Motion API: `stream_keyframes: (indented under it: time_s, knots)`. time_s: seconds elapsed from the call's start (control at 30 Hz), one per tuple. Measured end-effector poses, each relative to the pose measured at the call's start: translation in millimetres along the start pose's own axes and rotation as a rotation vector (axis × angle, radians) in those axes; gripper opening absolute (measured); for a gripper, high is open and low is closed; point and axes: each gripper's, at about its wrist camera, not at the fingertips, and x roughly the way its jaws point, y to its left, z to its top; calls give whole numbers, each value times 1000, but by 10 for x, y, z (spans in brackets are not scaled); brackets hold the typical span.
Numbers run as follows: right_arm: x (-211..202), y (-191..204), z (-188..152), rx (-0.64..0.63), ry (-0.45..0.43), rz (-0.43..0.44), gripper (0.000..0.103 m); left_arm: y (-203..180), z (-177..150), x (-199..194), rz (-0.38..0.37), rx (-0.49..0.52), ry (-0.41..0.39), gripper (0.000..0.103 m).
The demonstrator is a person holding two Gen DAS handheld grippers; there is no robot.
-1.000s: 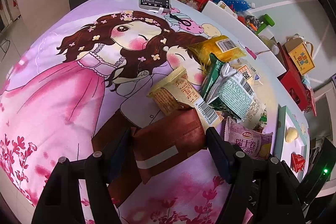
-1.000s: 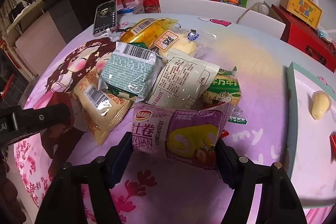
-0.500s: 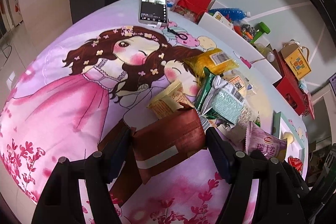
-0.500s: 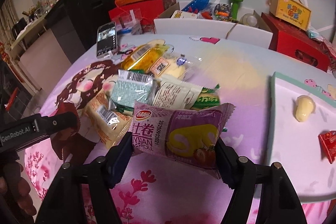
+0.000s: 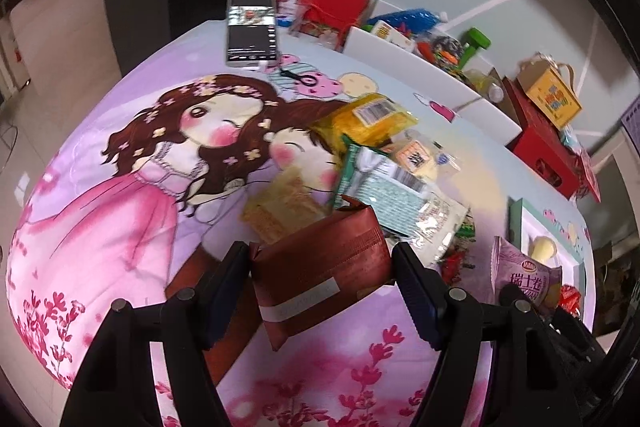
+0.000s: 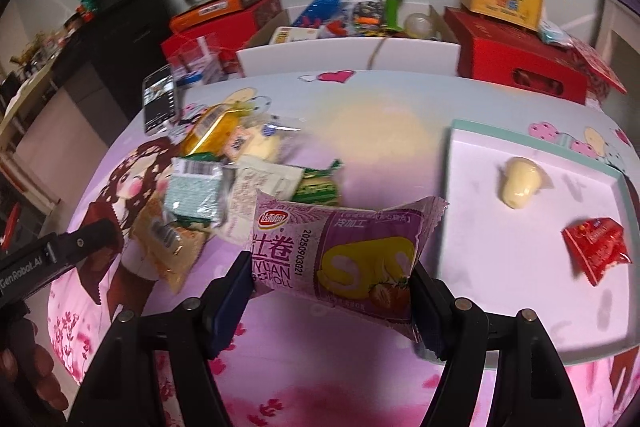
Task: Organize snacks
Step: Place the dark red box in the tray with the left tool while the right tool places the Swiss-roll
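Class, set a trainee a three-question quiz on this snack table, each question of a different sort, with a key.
1. True or false: the left gripper holds a brown packet.
2. What does the right gripper hold? A. purple cake roll packet B. phone C. green bottle
3. How many snacks lie in the white tray?

Key: 1 true; 2 A; 3 two, a pale yellow snack and a red packet.

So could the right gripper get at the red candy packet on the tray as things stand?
Probably not yet: the right gripper is already shut on the purple Swiss roll packet. The red candy packet lies uncovered on the tray.
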Motion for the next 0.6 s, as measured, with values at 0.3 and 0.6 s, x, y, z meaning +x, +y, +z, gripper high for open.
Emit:
stream_keyframes:
  time_s: [0.3, 0.6]
  knots:
    - [-92, -432, 74, 111, 0, -57, 75, -614, 35, 20, -44, 134, 12, 74]
    - [-331, -1038, 103, 260, -46, -142, 75, -1397, 9, 60, -93, 301, 21, 74]
